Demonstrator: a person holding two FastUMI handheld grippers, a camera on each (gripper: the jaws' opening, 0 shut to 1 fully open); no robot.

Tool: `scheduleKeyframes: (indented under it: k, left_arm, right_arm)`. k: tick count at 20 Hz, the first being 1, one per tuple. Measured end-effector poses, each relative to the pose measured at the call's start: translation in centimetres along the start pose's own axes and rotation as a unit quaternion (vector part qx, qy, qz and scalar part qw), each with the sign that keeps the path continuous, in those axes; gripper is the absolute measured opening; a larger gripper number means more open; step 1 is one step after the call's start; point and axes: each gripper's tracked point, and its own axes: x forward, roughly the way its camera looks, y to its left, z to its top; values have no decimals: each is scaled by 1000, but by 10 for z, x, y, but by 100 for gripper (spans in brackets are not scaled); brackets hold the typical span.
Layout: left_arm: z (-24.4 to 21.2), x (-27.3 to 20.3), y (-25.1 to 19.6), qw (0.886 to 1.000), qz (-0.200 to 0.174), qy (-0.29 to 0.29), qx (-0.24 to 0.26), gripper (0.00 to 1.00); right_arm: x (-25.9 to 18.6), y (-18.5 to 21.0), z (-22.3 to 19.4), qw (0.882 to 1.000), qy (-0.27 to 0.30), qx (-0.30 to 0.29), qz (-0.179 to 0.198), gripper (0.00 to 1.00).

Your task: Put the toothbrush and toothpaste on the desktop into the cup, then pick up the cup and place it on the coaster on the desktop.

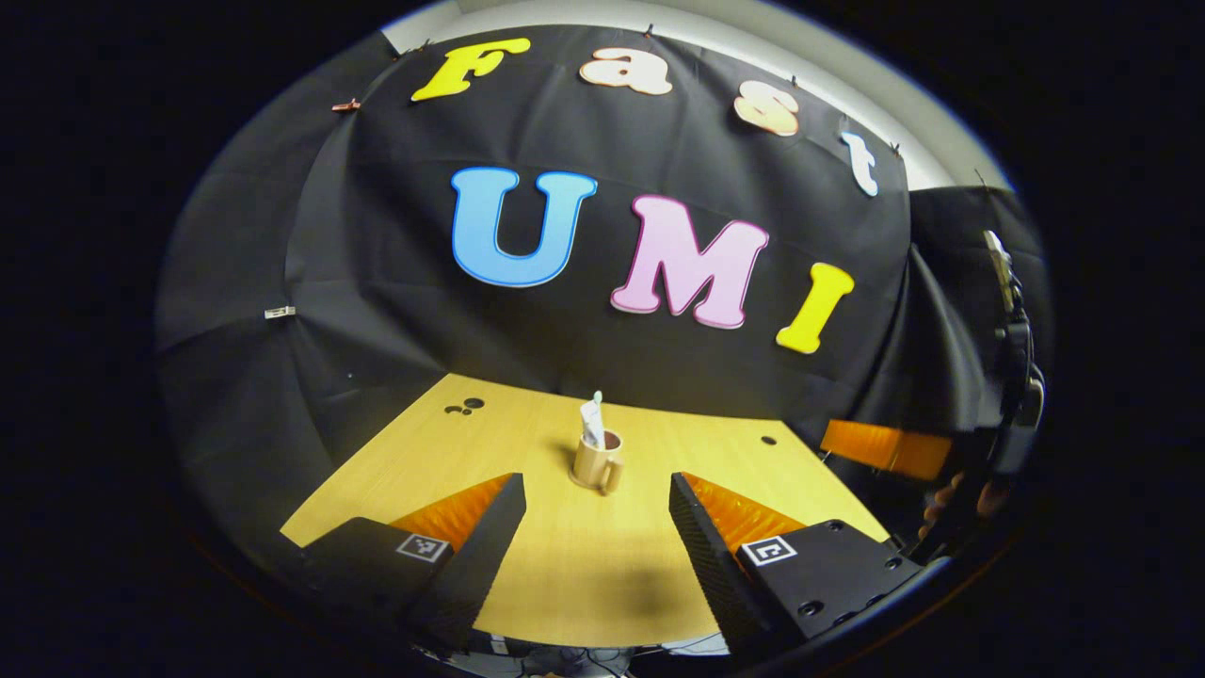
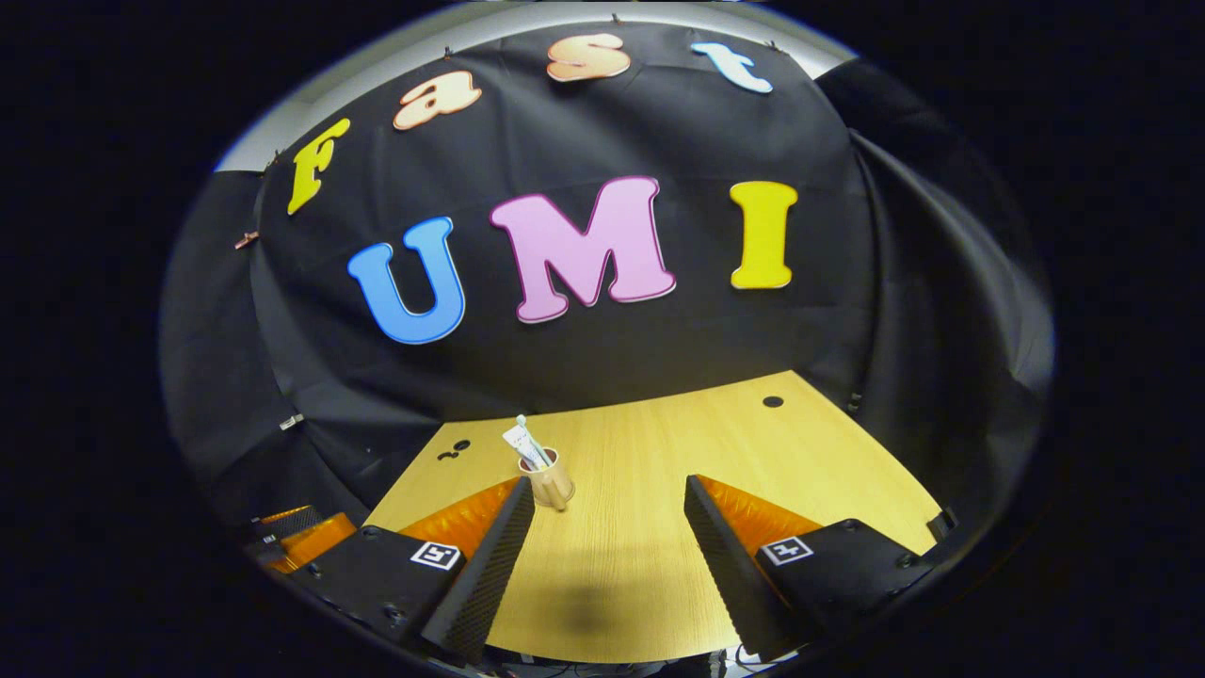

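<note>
A beige cup (image 1: 597, 463) with a handle stands upright on the wooden desktop (image 1: 584, 565). A white toothpaste tube (image 1: 591, 424) and a toothbrush tip stick out of its top. My left gripper (image 1: 595, 480) is open and empty, short of the cup, which lines up between its fingers. In the right gripper view the cup (image 2: 549, 478) stands just beyond the left fingertip, with the toothpaste (image 2: 525, 444) leaning left in it. My right gripper (image 2: 609, 482) is open and holds nothing, with the cup left of its gap. What lies under the cup I cannot tell.
The right gripper's body (image 1: 1012, 377) and the hand (image 1: 951, 504) holding it show at the table's right edge. The left gripper (image 2: 292, 537) shows at lower left. Small dark holes (image 1: 466, 407) (image 2: 773, 401) mark the desktop's far corners. Black cloth walls the table.
</note>
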Motion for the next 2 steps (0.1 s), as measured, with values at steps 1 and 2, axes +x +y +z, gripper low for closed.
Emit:
scheduleKeyframes:
  k: [1, 2]
  left_arm:
    - [5, -5, -5, 1000, -7, -12, 0, 97]
    - [10, -11, -10, 1000, -13, -23, 4, 97]
  right_arm:
    - [-7, -7, 2, 1000, -20, -22, -10, 98]
    - [-14, -11, 1, 999, -35, -32, -14, 98]
